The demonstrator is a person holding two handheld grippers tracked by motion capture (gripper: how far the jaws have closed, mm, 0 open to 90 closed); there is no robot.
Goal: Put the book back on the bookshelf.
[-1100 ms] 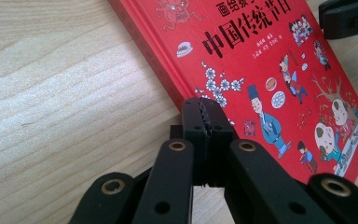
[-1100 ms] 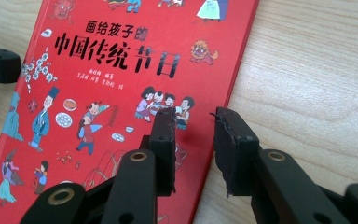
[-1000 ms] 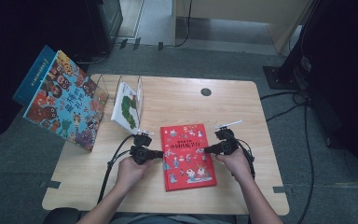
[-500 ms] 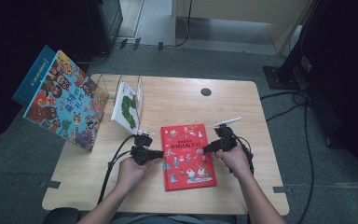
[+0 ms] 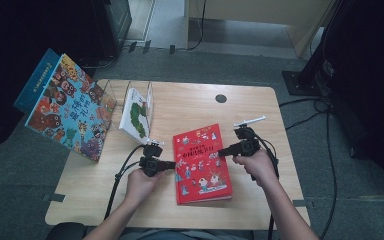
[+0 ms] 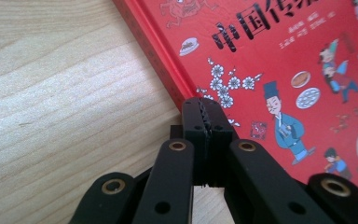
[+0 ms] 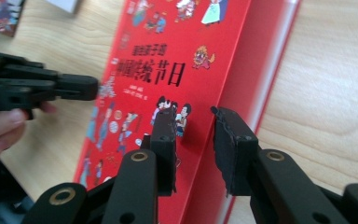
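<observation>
A red picture book lies flat in the middle of the wooden table, with cartoon figures on its cover. My left gripper is shut with nothing in it, and its tips rest at the book's left edge. My right gripper hovers over the book's right edge. Its jaws have just been closing a little but stand open; the book's edge shows through the gap below them and the pads press on nothing. The left gripper also appears across the book, held by a hand.
A large colourful book leans at the table's left edge, with a blue book behind it. A white book with a green picture stands in a clear rack. A small black round cap sits near the far edge. Cables trail from both grippers.
My right gripper has lifted slightly over the book's right edge. The left gripper and the book have stayed where they were.
</observation>
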